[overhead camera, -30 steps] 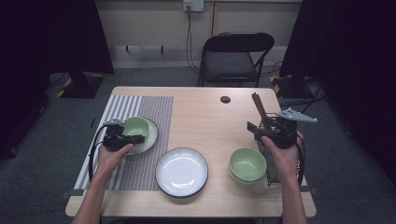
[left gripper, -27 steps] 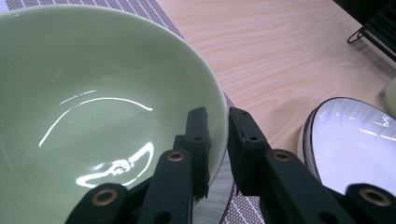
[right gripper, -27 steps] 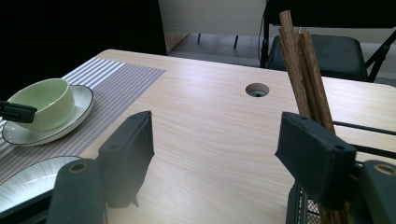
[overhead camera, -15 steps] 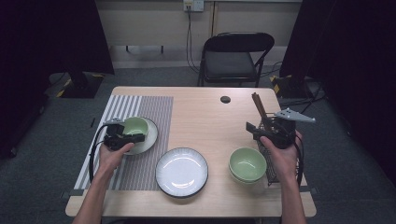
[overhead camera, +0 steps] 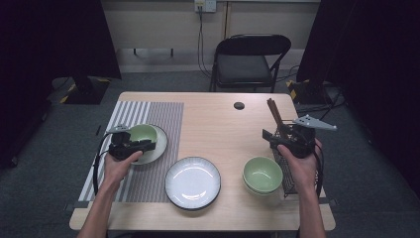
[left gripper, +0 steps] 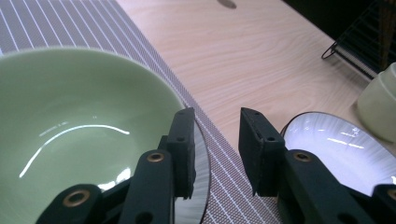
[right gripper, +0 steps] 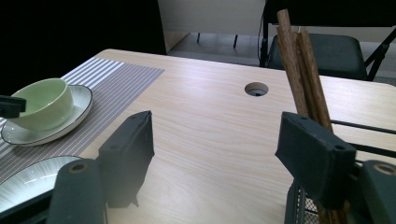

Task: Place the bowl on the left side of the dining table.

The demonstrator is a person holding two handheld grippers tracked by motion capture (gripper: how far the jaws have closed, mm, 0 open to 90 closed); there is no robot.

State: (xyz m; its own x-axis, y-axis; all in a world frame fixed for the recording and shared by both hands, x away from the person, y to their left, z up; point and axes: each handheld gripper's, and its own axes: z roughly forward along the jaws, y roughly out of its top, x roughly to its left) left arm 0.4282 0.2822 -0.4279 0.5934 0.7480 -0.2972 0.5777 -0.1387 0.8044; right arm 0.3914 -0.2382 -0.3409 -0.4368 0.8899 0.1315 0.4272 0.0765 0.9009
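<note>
A pale green bowl [overhead camera: 142, 133] sits on a small white plate [overhead camera: 159, 144] on the striped mat [overhead camera: 153, 109]. My left gripper [overhead camera: 150, 145] is at the bowl's near right rim. Its jaws have just been opening. In the left gripper view the left gripper [left gripper: 215, 119] stands open beside the bowl [left gripper: 70, 116], and the gap holds just the plate's edge [left gripper: 201, 158] and mat. My right gripper [overhead camera: 271, 138] is wide open at the table's right, with nothing between its jaws [right gripper: 217, 126]. Brown chopsticks [right gripper: 299, 60] stand behind its right jaw.
A larger white plate [overhead camera: 192, 182] lies at the front centre. Stacked green bowls [overhead camera: 262, 174] stand right of it, against a black wire rack [overhead camera: 287, 168] that holds the chopsticks [overhead camera: 274, 115]. A cable hole [overhead camera: 239, 105] is near the far edge, with a black chair [overhead camera: 245, 64] beyond.
</note>
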